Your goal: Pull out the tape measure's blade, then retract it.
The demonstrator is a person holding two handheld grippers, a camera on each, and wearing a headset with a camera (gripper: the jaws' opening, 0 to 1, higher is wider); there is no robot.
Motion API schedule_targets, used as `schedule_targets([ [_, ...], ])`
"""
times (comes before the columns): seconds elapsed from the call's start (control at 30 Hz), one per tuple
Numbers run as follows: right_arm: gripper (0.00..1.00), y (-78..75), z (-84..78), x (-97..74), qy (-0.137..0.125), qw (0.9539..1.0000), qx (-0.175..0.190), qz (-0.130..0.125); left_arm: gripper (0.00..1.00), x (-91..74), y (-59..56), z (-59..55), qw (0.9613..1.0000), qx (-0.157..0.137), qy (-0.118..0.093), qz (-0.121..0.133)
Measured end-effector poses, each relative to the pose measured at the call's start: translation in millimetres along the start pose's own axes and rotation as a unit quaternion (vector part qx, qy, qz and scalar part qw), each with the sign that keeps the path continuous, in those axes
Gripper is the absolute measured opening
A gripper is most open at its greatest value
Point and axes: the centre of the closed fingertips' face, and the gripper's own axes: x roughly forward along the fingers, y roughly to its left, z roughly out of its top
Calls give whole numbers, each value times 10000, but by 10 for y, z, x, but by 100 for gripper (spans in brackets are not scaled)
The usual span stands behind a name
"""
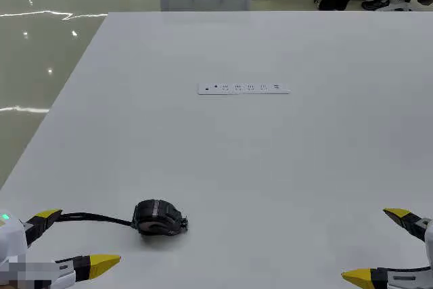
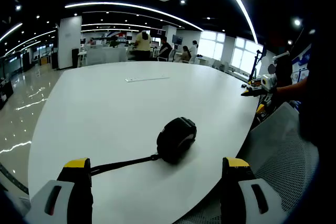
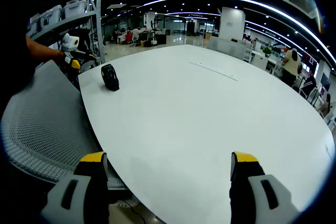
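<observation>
A black tape measure (image 1: 159,218) lies on the white desk (image 1: 284,167) close to its near edge, towards the near-left corner. A black strap (image 1: 95,218) runs from the case across the desk surface towards the left gripper (image 1: 74,238). That gripper sits at the near edge by the near-left corner with its two yellow-tipped jaws spread wide apart and nothing between them. The far end of the strap reaches the tip of one jaw, though whether it touches cannot be told. In the left gripper view the rounded case rests just ahead of the open jaws, roughly midway between them, and the strap trails back past the left-hand jaw tip. The right gripper (image 1: 379,245) is at the near edge towards the near-right corner, well apart from the tape measure, its jaws likewise spread wide and empty. In the right gripper view the case appears small and far off to the left, with the left gripper just beside it. A white power strip (image 1: 243,89) lies flat around the middle of the desk, well apart from the tape measure and both grippers. A grey mesh chair back (image 3: 42,124) stands against the desk's near edge.
</observation>
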Motion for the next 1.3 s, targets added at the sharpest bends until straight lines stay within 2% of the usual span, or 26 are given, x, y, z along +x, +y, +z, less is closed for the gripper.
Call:
schedule_targets([
  [0.33, 99, 31, -44, -7, 39, 10000, -17, 8, 100, -16, -26, -46, 10000, -37, 50, -34],
  [0.67, 99, 44, -46, -17, 32, 10000, 9, -18, 100, -15, 13, -21, 10000, -4, 26, 19],
  [0.77, 98, 42, -42, -23, 30, 10000, 7, -39, 99, 0, 40, -84, 9997, 18, 229, 83],
  [0.97, 99, 53, -52, -16, 63, 10000, 19, -44, 100, 6, 6, -84, 9998, -32, 209, 1],
  [1.03, 99, 55, -61, -3, 135, 9999, -41, -72, 100, 19, 21, -109, 9996, -39, 293, 5],
  [1.07, 98, 84, -51, 2, 145, 9998, -104, -14, 100, 18, 45, -162, 9989, 44, 458, 45],
  [1.1, 99, 130, 5, 19, 27, 9995, -308, 112, 100, 15, 76, -263, 9968, 154, 776, 88],
  [1.13, 100, 122, 24, 20, -12, 9996, -293, 58, 100, 17, 67, -307, 9957, 145, 917, 57],
  [1.17, 99, 139, 39, 14, -8, 9996, -264, 97, 100, 45, 53, -288, 9967, 32, 817, -3],
  [1.23, 99, 138, 35, 32, 83, 9996, -211, 140, 100, 47, 49, -298, 9964, -82, 842, -32],
  [1.3, 99, 117, 39, 43, 134, 9997, -190, 94, 100, 46, 47, -264, 9972, 17, 744, -24],
])
